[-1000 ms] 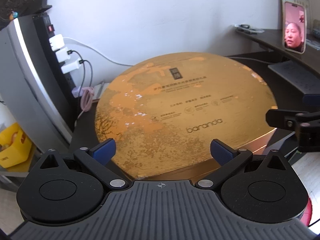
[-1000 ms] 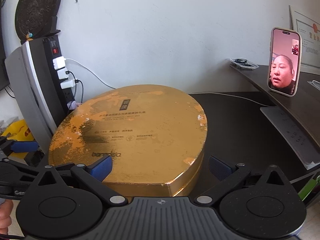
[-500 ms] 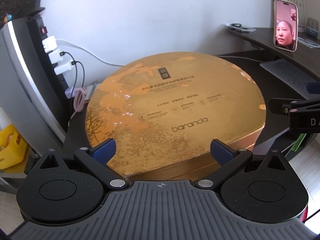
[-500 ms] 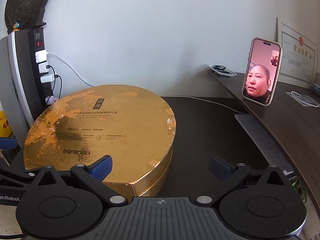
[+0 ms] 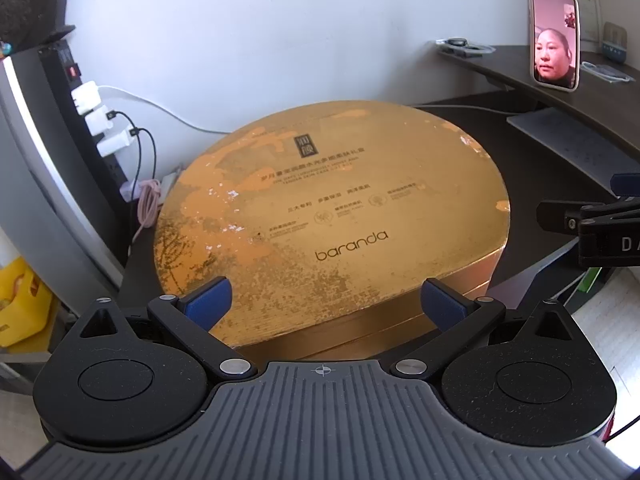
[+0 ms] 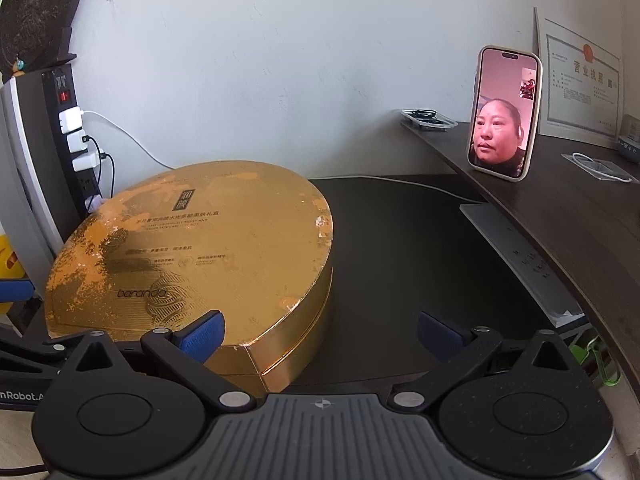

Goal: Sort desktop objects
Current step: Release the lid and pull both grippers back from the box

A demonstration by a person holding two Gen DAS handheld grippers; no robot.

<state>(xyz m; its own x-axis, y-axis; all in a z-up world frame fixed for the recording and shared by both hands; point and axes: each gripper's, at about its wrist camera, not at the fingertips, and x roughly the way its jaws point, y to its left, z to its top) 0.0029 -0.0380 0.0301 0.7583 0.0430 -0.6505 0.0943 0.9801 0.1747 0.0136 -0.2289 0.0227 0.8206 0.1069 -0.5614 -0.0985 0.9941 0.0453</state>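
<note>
Left wrist view: my left gripper (image 5: pixel 326 300) has its fingers spread wide with nothing between them.
Gold box (image 5: pixel 332 220): straight ahead of my left tool, closed, flat on the dark desk (image 5: pixel 532 184); its near edge sits between and just past my blue fingertips (image 5: pixel 208 298); I can't tell if they touch it.
Other tool: my right gripper (image 5: pixel 588 220) juts in from the right, beside the box's right rim.
Phone (image 5: pixel 554 38): upright on the shelf, far right.
Right wrist view: my right gripper (image 6: pixel 320 334) is wide open, empty.
Box here: ahead and left; its corner reaches my left fingertip.
Power strip (image 6: pixel 74 136): far left, chargers plugged in.
</note>
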